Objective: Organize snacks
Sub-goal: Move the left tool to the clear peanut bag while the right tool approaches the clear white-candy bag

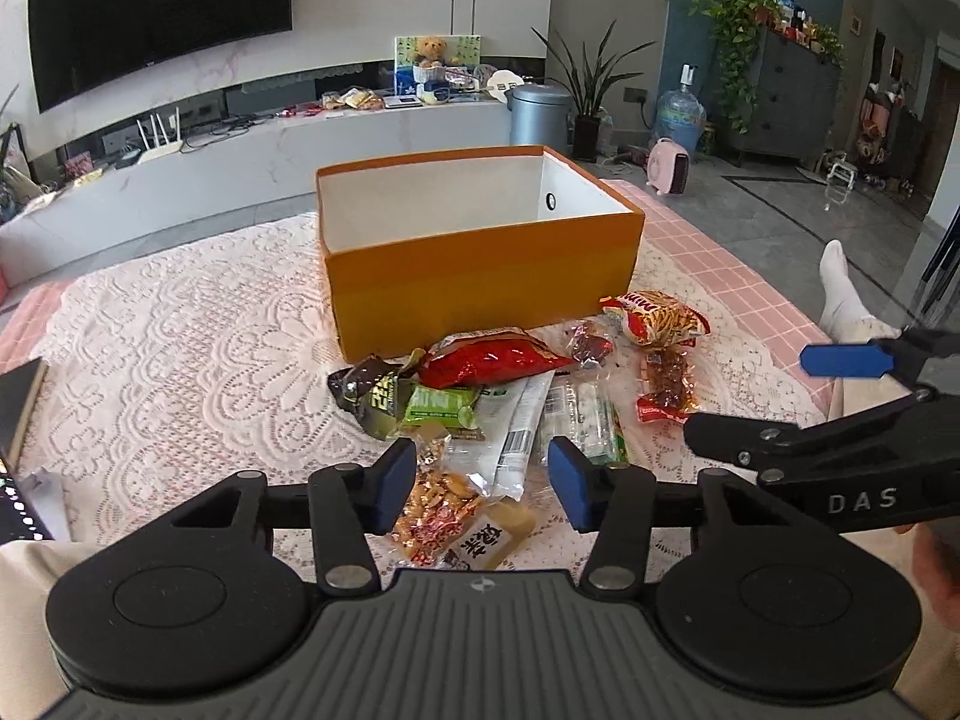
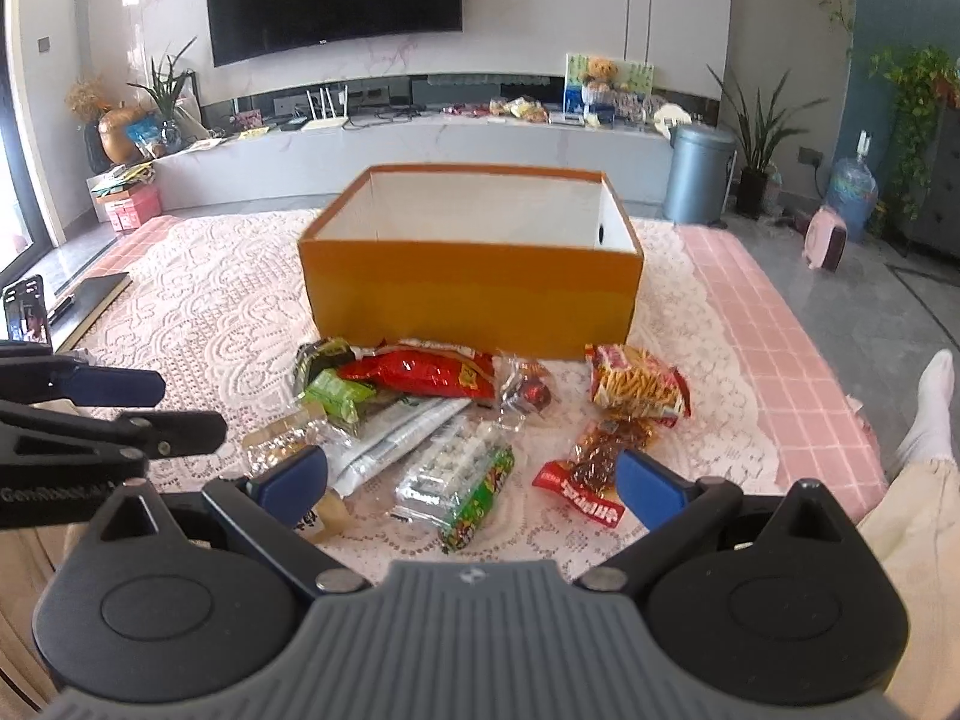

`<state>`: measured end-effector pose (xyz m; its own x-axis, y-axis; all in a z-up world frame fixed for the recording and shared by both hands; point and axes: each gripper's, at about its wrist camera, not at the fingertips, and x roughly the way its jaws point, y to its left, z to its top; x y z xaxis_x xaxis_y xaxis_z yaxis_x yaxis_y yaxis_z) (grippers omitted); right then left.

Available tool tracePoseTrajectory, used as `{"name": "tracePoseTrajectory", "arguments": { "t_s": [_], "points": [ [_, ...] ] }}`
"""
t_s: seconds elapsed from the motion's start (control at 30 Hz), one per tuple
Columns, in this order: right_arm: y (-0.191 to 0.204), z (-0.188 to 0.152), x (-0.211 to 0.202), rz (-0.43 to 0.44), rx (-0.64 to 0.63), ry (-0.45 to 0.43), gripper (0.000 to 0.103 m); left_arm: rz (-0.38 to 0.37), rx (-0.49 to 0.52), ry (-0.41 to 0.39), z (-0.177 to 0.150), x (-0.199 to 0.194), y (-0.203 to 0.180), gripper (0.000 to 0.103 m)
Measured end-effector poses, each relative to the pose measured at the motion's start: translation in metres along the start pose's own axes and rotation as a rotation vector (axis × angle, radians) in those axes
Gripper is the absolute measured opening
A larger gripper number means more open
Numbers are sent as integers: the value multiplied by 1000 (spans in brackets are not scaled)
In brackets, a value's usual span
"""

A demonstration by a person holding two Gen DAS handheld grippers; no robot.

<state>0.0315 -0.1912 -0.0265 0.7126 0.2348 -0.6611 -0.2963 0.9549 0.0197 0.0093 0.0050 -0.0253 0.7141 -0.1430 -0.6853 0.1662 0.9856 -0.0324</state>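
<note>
One orange box (image 2: 474,294), about nine snack packets on the tabletop (image 2: 210,294): one red bag (image 2: 420,375), two green packets (image 2: 336,393), one noodle-snack bag (image 2: 636,384), two hand-held grippers

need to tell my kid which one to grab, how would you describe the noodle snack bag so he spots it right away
Find the open orange box on the lace tablecloth; the snacks lie in front of it. The noodle snack bag sits by the box's front right corner, at the pile's right edge. Only it pictures thin yellow sticks, framed in red.

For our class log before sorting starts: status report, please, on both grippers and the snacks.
Left gripper open, empty. Right gripper open, empty. Snack packets loose on lace tablecloth before orange box. Nothing blocking the box.
</note>
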Motion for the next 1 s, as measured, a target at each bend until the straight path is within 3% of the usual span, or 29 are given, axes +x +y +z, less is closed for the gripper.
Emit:
{"name": "tracePoseTrajectory", "arguments": {
  "t_s": [0.13, 0.23, 0.4, 0.5, 0.6, 0.77, 1.0],
  "points": [
    [-7, -3, 17, -9, 23, 41, 99, -13, -43, 18, 0, 8, 10, 60],
    [-15, -5, 30, -22, 47, 72, 99, -3, -73, 35, -1, 16, 18, 74],
    [-26, -11, 50, -34, 64, 105, 99, -42, -127, 86, -3, 31, 36, 87],
    [-29, -13, 59, -36, 62, 124, 98, -67, -150, 119, -7, 41, 44, 88],
    [-32, -15, 68, -27, 59, 144, 87, -84, -165, 159, -11, 52, 47, 88],
    [-37, -18, 85, -10, 89, 192, 79, -85, -176, 198, -12, 70, 49, 88],
    [-28, -8, 102, 75, 129, 175, 69, -31, -341, 317, -11, 100, 66, 88]
  ]
}}
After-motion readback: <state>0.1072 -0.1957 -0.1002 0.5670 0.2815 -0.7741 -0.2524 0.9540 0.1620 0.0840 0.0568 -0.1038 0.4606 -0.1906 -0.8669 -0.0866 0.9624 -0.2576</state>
